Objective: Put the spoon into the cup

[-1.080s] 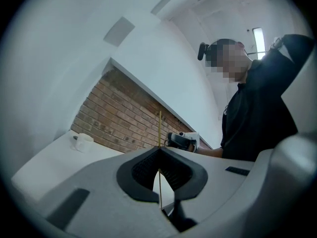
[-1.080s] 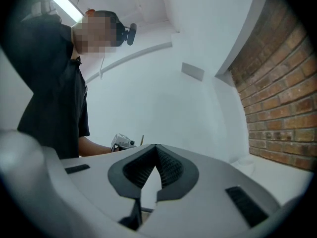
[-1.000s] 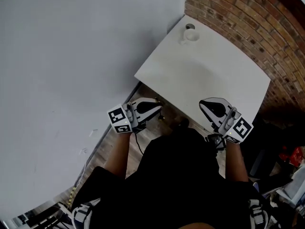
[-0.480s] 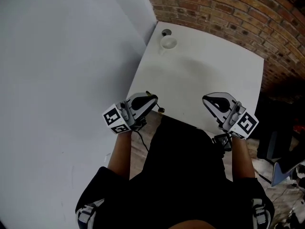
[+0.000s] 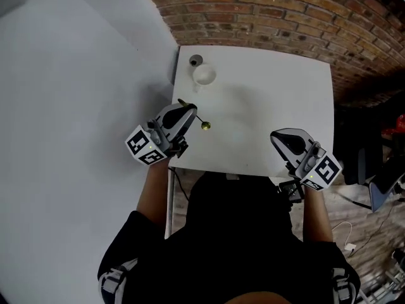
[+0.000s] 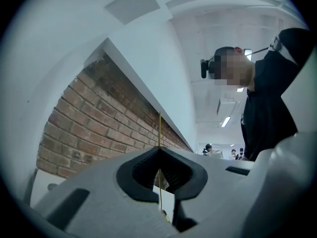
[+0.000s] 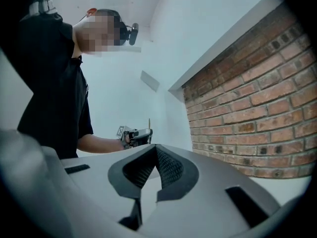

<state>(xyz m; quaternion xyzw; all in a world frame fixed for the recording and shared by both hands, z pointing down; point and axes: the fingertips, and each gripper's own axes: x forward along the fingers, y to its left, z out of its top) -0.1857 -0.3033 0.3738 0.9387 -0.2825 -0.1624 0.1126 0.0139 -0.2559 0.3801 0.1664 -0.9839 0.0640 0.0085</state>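
L tool point(image 5: 185, 111) clamps spoon point(image 5: 205, 125); cup point(image 5: 204, 75) near; R tool point(image 5: 283, 138) closed, empty.

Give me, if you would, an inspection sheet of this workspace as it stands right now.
Surface: white table.
Job's things: thin gold spoon held in the left tool; white cup near the far-left corner, no spoon in it.
Clutter: small dark round thing just beyond the cup.
Grippers: left tool shut on the spoon; right tool shut with nothing between its jaws, over the table's near-right part.
Cables: thin dark lead below the near-left edge.
Surroundings: brick wall behind, pale wall at left; dark items on the floor at right, unclear.
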